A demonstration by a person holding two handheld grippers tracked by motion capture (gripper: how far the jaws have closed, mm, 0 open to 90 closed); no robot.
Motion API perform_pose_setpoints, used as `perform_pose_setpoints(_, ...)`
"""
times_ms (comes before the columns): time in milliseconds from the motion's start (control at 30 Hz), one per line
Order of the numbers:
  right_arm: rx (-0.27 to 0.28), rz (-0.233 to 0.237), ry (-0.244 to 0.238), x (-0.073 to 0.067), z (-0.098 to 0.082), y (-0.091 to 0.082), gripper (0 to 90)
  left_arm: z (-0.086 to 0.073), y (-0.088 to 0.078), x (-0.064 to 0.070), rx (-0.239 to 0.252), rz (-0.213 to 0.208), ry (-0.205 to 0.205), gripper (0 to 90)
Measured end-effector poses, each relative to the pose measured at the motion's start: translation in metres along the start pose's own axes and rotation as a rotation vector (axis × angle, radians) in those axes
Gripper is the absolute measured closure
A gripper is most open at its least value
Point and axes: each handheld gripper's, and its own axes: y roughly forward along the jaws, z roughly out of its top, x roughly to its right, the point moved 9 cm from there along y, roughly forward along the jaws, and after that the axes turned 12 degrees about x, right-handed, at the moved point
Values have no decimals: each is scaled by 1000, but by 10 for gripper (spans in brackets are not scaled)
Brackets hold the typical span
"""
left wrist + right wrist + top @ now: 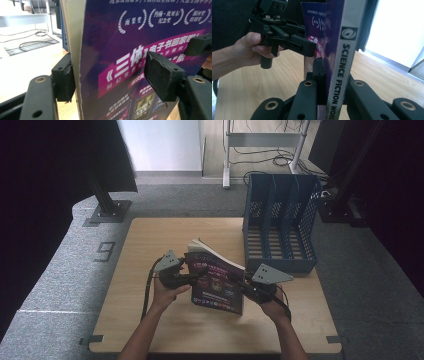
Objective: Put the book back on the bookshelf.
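the right gripper (329,100) pinches the magazine's (216,282) spine upright while the left gripper's (110,80) jaws straddle it, spread.

Bare tabletop (150,250) left; file rack (280,220) right.

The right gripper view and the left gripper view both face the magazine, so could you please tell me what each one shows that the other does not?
Right gripper view: the magazine's spine printed SCIENCE FICTION WORLD, pinched in the right claw, plus the hand holding the left claw.

Left gripper view: the purple cover's white Chinese lettering and laurel emblems, and the page edges, between open pads.

Both: the magazine and wooden table.
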Motion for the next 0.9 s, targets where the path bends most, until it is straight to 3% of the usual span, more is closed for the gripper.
perform_pose_setpoints(267, -25, 23, -12, -3, 0, 6, 747, 2, -2, 4, 3, -39, -4, 340)
perform_pose_setpoints(567, -90, -90, -10, 10, -1, 10, 807, 2, -2, 6, 5, -40, -1, 366)
perform_pose_setpoints(767, -55, -124, 61, 17, -2, 7, 816, 2, -4, 5, 5, -13, 11, 345)
perform_pose_setpoints(900, -39, -126, 77, 17, 0, 6, 817, 0, -10, 5, -8, -5, 24, 326)
